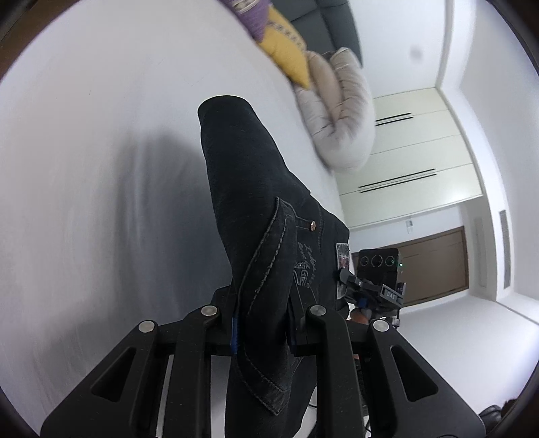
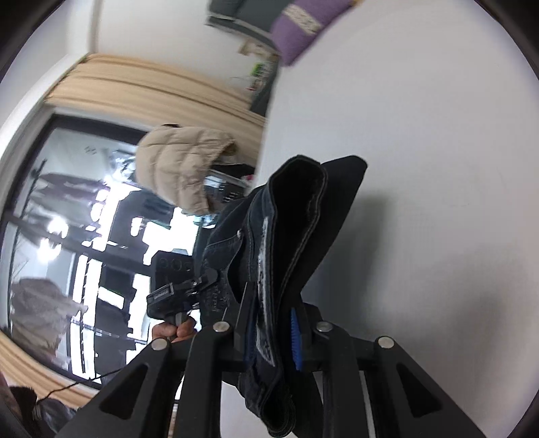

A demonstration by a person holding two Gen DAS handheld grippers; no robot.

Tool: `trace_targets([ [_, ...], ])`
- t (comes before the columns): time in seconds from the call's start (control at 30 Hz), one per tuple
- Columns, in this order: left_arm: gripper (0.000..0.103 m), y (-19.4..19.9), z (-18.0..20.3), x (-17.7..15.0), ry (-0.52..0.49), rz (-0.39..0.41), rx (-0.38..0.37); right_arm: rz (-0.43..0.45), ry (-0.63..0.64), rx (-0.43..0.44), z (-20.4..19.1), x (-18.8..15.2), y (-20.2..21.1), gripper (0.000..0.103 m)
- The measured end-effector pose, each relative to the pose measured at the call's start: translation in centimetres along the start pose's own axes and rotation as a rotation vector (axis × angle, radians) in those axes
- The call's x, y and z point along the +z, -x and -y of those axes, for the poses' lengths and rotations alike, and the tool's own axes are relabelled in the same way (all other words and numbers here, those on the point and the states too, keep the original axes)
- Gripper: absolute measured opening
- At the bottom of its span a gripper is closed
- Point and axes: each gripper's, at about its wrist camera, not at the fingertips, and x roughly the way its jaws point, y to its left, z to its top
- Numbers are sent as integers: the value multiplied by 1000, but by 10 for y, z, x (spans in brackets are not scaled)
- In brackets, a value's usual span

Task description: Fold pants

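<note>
The black jeans (image 1: pixel 249 209) hang lifted above the white bed (image 1: pixel 84 134), held at the waist end by both grippers. My left gripper (image 1: pixel 262 313) is shut on the waistband near a back pocket with grey stitching. My right gripper (image 2: pixel 269 323) is shut on the other side of the waistband (image 2: pixel 266 269); it also shows in the left wrist view (image 1: pixel 350 283), clamped on the jeans' edge. The left gripper also shows in the right wrist view (image 2: pixel 205 279). The legs trail away toward the bed; their ends are folded under and out of sight.
A beige puffer jacket (image 1: pixel 340 111), a yellow cushion (image 1: pixel 286 50) and a purple one (image 2: pixel 303 27) lie at the bed's far end. A white wardrobe (image 1: pixel 414 158) and a brown door (image 1: pixel 434 266) stand beyond. A dark window (image 2: pixel 67 219) is at the left.
</note>
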Motion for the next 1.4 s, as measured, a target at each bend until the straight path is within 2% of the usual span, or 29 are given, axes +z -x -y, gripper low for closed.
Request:
trace_targets([
  [0.13, 18, -24, -35, -9, 48, -32, 45, -42, -64, -65, 33, -8, -19, 20],
  [0.23, 22, -27, -50, -17, 74, -24, 18, -22, -112, -43, 52, -16, -22, 24],
  [0.3, 23, -27, -53, -24, 56, -25, 26, -11, -119, -29, 57, -18, -23, 25],
  [0.47, 28, -19, -43, -36, 34, 23, 55, 45, -168, 1, 61, -24, -8, 37],
  [0.5, 32, -16, -40, -39, 34, 47, 70, 59, -176, -7, 62, -29, -1, 41],
  [0.53, 46, -11, -36, -41, 21, 72, 91, 73, -175, -22, 60, -33, 5, 48],
  [0.57, 55, -6, -27, -43, -4, 97, 111, 88, -164, -42, 55, -38, 13, 52],
  [0.6, 69, 3, -17, -48, -44, 128, 141, 103, -139, -61, 46, -46, 23, 57],
  [0.63, 78, 14, -4, -56, -93, 164, 193, 111, -121, -77, 40, -51, 29, 59],
  [0.7, 85, 35, 18, -77, -178, 208, 283, 128, -93, -99, 27, -62, 41, 62],
  [0.77, 87, 44, 46, -98, -255, 242, 384, 155, -50, -153, 9, -75, 51, 68],
  [0.9, 94, 55, 121, -161, -477, 349, 664, 205, 66, -290, -39, -111, 60, 76],
  [0.97, 94, 64, 154, -194, -541, 443, 703, 237, 143, -360, -66, -132, 63, 78],
  [1.03, 103, 80, 185, -231, -613, 551, 707, 277, 207, -430, -93, -153, 68, 83],
  [1.1, 103, 91, 222, -267, -694, 677, 765, 346, 270, -477, -123, -177, 79, 90],
  [1.17, 103, 95, 248, -299, -771, 758, 827, 404, 311, -508, -143, -195, 91, 98],
  [1.2, 103, 96, 259, -314, -801, 782, 880, 436, 335, -525, -155, -205, 96, 103],
  [1.27, 103, 96, 276, -336, -805, 784, 964, 497, 385, -552, -177, -225, 110, 103],
  [1.4, 103, 98, 289, -365, -729, 741, 964, 596, 432, -583, -220, -255, 129, 103],
])
